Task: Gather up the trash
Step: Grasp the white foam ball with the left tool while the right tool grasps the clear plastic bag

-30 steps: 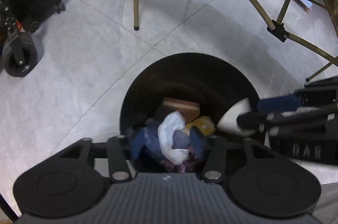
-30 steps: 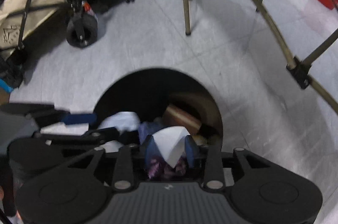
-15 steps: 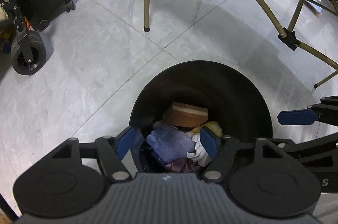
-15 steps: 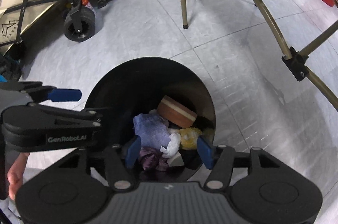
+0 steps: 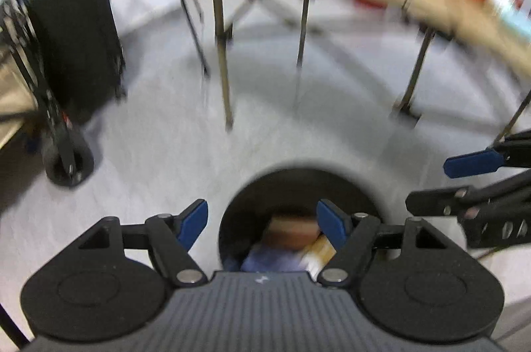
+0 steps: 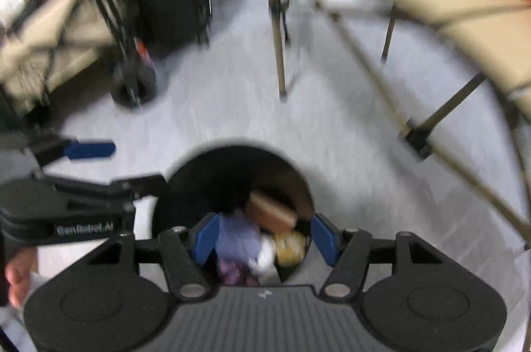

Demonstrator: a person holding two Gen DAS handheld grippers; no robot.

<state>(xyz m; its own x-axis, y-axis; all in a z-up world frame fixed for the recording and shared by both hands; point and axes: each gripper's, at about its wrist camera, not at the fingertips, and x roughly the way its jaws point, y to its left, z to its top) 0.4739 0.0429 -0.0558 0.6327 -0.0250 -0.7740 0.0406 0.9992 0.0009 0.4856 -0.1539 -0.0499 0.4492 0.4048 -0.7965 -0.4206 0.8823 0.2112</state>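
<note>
My left gripper (image 5: pixel 261 223) is opening its fingers with nothing between them; my right gripper (image 6: pixel 266 238) stands open and empty too. Below both, the trash (image 6: pixel 262 234) lies inside the black bin (image 6: pixel 232 166) on the floor (image 5: pixel 159 146).

Open floor (image 5: pixel 172 152) around bin (image 5: pixel 298 186)
</note>
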